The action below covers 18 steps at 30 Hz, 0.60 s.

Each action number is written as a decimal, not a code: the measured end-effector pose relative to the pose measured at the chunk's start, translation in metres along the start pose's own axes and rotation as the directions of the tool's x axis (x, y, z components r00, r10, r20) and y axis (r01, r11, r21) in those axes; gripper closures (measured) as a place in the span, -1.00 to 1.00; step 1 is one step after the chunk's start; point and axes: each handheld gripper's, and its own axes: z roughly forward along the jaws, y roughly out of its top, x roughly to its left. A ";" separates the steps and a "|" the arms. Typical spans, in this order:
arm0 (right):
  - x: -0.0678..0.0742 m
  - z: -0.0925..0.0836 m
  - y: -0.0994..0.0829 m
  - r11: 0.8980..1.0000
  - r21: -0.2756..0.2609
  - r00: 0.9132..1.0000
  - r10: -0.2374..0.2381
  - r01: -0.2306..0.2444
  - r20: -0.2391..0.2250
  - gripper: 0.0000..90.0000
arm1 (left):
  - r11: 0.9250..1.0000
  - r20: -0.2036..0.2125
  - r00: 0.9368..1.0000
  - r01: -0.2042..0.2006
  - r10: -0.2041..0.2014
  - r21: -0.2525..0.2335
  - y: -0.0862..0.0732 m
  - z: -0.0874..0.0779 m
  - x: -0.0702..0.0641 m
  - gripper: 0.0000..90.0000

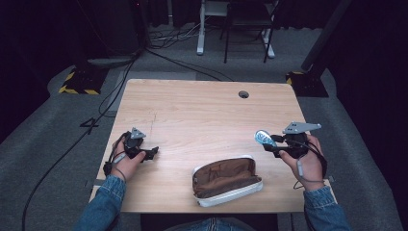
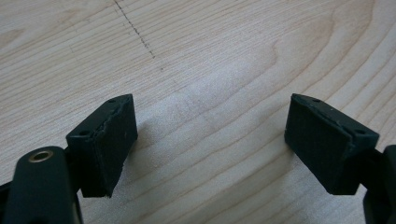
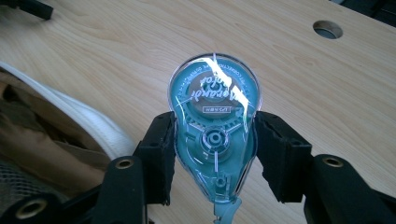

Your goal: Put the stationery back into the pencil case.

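Right gripper (image 3: 212,154) fingers clamped on slick correction tape dispenser (image 3: 214,126), held above table (image 1: 202,110) beside open pouch (image 1: 227,180); left gripper (image 2: 210,149) fingers apart, empty; slippage judged possible through narrow side grip.

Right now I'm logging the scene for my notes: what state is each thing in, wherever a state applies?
Correction tape dispenser: clamped between the right claw's pads, lifted off the table.
Right claw: shut on the dispenser.
Left claw: open, nothing between its pads, low over bare wood.
Pencil case: lying on the table near its front edge, unzipped and gaping open.
Table: cable hole at the far side uncovered.
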 end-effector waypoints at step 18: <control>0.051 -0.014 0.022 0.992 -0.027 0.986 -0.122 0.120 -0.117 0.12 | 1.000 0.002 1.000 0.001 -0.001 0.000 0.000 0.000 0.000 -0.62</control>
